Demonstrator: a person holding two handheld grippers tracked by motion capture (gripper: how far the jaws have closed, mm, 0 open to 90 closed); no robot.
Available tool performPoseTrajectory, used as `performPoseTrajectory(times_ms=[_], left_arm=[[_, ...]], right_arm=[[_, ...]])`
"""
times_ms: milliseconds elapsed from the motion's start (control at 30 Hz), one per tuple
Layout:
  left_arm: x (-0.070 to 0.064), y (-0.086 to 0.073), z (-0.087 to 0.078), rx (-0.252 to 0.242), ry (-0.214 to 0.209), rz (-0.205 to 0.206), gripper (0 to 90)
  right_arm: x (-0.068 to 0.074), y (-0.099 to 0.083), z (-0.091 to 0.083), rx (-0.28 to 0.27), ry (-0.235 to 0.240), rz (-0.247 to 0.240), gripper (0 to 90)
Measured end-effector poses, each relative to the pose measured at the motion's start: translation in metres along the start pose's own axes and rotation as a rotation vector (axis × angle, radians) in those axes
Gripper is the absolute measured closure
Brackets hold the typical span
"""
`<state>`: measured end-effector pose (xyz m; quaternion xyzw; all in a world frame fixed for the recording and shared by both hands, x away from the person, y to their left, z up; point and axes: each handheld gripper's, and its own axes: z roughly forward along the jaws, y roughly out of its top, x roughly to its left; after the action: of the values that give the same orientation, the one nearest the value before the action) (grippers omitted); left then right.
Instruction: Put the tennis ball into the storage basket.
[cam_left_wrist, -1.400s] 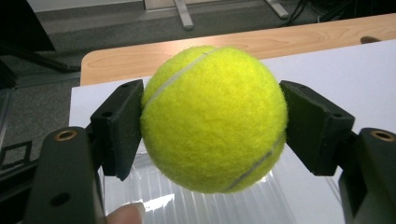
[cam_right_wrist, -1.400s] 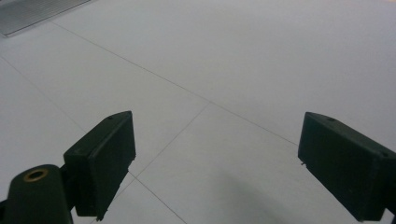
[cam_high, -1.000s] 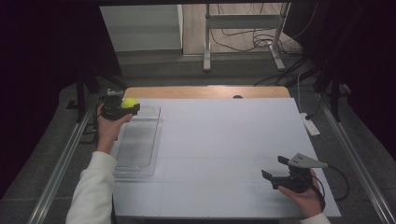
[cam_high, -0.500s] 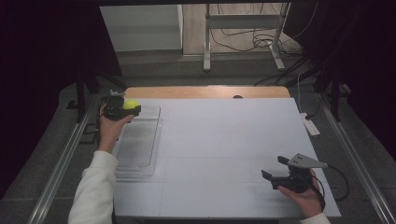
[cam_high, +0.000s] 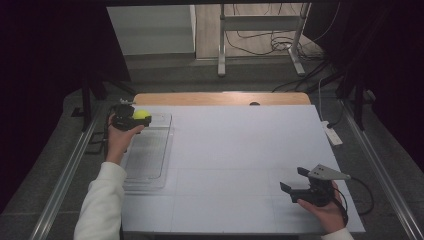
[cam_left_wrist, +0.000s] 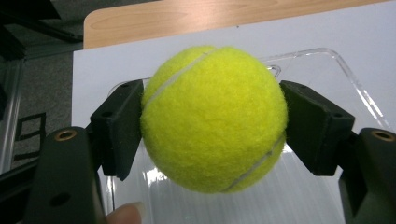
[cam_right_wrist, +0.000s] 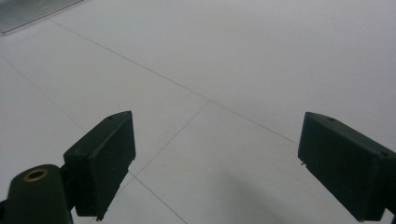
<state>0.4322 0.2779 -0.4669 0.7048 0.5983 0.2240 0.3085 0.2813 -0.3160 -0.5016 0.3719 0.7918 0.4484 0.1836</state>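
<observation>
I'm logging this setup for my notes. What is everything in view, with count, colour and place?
Tennis ball: one, yellow-green, clamped in the left tool above the tray's far end.
Tray: one, clear plastic, on the table's left side.
Table: one, white top with a wooden far edge.
Power strip: one, white, off the table's right edge.
Left tool: black, shut on the ball.
Right tool: black, open, over the near right corner.

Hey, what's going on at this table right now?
A person works at a white table with a gripper in each hand. The left gripper is shut on a yellow tennis ball, held above the far end of a clear plastic tray near the table's left edge. The right gripper is open and holds nothing, low over bare tabletop at the near right.
</observation>
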Motion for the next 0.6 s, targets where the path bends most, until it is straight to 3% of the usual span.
performPoseTrajectory(times_ms=[600], left_arm=[[-0.002, -0.003, 0.011, 0.053, 0.018, 0.018, 27.0]], right_arm=[[0.0, 0.0, 0.0, 0.001, 0.0, 0.001, 11.6]])
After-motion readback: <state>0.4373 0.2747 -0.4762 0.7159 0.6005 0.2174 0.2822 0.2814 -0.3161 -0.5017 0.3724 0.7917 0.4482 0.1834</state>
